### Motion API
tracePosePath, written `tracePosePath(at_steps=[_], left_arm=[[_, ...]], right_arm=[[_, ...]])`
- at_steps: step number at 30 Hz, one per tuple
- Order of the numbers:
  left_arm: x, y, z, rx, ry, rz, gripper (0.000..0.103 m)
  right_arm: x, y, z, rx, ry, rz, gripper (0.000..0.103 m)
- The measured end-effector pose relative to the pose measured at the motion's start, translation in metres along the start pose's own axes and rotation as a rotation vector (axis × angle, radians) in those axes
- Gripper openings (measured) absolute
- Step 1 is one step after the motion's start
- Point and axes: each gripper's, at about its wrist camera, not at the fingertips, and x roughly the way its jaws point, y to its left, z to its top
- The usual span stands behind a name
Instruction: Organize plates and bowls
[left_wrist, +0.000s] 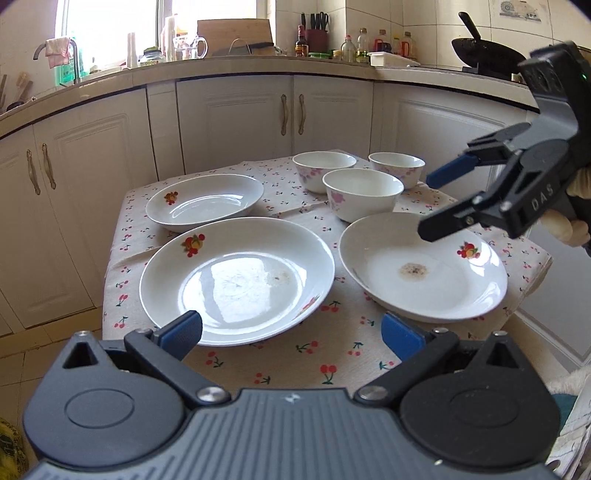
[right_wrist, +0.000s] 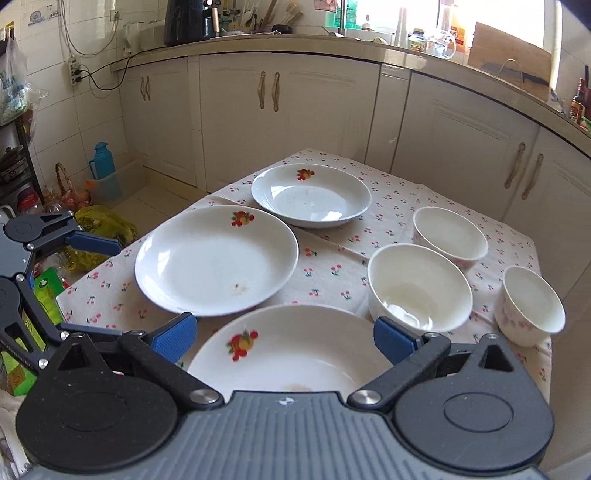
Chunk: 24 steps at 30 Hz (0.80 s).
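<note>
**Both grippers wide over the laid table**

Left wrist view: the left gripper stood with jaws apart and empty above the near rim of a white round plate with fruit print. A stained white plate lay just right; bare cherry-print tablecloth separated them. The right gripper hovered, jaws apart.

Right wrist view: its blue pads flanked the nearest plate without touching. Three white floral bowls stood upright to the right, near the table edge.

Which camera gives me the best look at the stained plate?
Left wrist view: the stained plate shows whole, brown stain at its centre, under the open right gripper. In the right wrist view the plate is blurred and partly hidden by the gripper body.
</note>
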Motion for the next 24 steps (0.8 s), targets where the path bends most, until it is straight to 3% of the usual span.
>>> tracePosePath(at_steps=[8, 14, 24], left_arm=[[0.002, -0.023, 0.009, -0.049, -0.030, 0.033, 0.102], [0.005, -0.041, 0.015, -0.009, -0.023, 0.029, 0.102], [0.017, -0.048, 0.030, -0.029, 0.000, -0.021, 0.102]], right_arm=[[-0.032, -0.008, -0.060, 0.037, 0.007, -0.039, 0.103], [-0.040, -0.008, -0.096, 0.031, 0.024, -0.038, 0.103], [-0.015, -0.009, -0.115, -0.001, 0.051, -0.048, 0.103]])
